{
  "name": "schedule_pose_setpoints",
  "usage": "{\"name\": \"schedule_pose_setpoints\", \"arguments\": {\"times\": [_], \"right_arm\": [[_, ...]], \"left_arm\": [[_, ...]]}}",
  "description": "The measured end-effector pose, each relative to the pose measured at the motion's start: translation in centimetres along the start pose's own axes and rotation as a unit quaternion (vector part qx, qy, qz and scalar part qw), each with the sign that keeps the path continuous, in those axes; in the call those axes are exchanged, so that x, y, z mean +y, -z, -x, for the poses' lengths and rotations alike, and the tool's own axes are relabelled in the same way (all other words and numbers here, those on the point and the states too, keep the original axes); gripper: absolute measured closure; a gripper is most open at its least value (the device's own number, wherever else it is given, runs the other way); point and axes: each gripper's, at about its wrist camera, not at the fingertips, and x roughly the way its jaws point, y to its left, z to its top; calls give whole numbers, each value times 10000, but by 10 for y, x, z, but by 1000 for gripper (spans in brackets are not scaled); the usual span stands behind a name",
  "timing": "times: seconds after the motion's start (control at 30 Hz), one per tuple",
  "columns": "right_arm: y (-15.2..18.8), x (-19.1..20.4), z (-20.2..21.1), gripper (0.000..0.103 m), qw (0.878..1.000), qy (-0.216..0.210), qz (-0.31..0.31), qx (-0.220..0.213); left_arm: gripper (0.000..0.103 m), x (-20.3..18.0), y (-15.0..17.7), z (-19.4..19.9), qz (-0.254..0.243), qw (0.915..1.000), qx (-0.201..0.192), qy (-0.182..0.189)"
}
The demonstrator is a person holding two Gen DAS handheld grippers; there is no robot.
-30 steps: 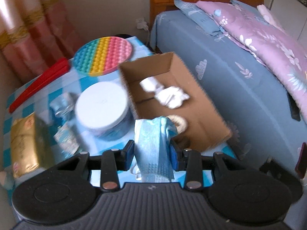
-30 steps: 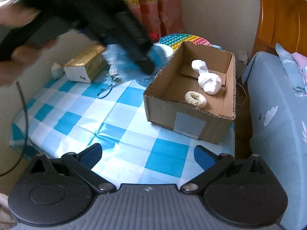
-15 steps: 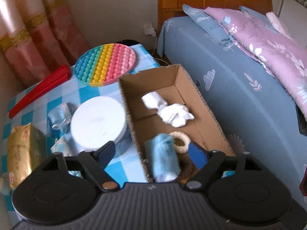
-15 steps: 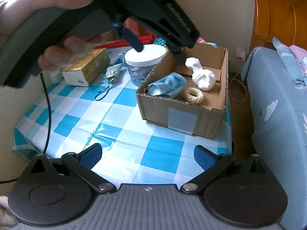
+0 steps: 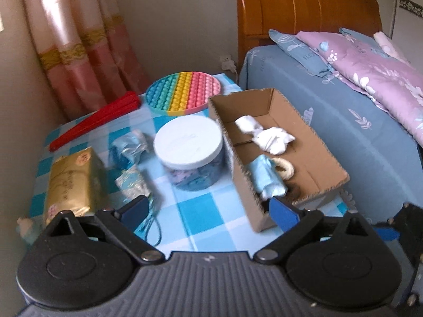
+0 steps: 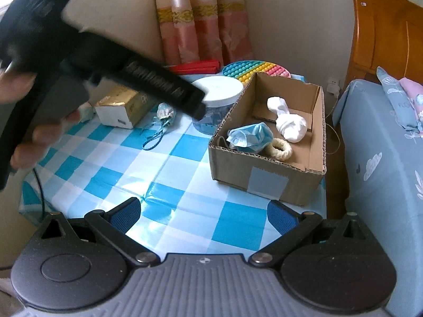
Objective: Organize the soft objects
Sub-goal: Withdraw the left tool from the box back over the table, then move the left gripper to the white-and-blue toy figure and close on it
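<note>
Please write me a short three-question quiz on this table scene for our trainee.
1. True or false: the blue mask lies inside the box.
2. Which sits in the box beside the mask? A) the pop mat B) the knotted white cloth C) the jar
3. Fill in: the left tongs hold ____.

Key: 1 true; 2 B; 3 nothing. Their jaws have just been opening and stand wide, with the mask left in the box.
</note>
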Motion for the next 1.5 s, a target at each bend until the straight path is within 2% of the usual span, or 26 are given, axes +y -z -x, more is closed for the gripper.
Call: {"name": "schedule_pose_setpoints", "arguments": {"times": [0.1, 0.3, 0.47, 0.63, 0.8, 0.9, 1.13, 1.37, 1.5], "right_arm": [[1, 5, 2, 0, 10000, 37, 11, 1], [1, 14, 3, 0, 9999, 92, 135, 30], [0, 21, -2, 0, 9999, 5, 141, 67], [-3, 32, -8, 0, 9996, -72, 231, 157], [-7, 43, -14, 0, 9988, -49, 455, 142], [-11, 49, -20, 0, 9982, -24, 567, 206], [-24, 66, -38, 0, 9966, -92, 751, 315], [-36, 86, -59, 0, 9933, -173, 1056, 435], [-41, 97, -68, 0, 9902, -224, 1326, 387]], "left_arm": [[5, 8, 14, 9, 119, 9998, -114, -130], [2, 26, 44, 23, 268, 9975, -202, -629], [2, 46, 62, 24, 542, 9955, -103, -776], [2, 63, 79, 28, 754, 9933, -234, -844], [2, 86, 90, 23, 1065, 9898, -206, -922], [2, 103, 96, 17, 1241, 9857, -143, -1127], [2, 152, 109, 9, 1958, 9699, -151, -1437], [2, 180, 112, -2, 2202, 9578, -90, -1847], [2, 197, 112, -11, 2489, 9509, 13, -1839]]}}
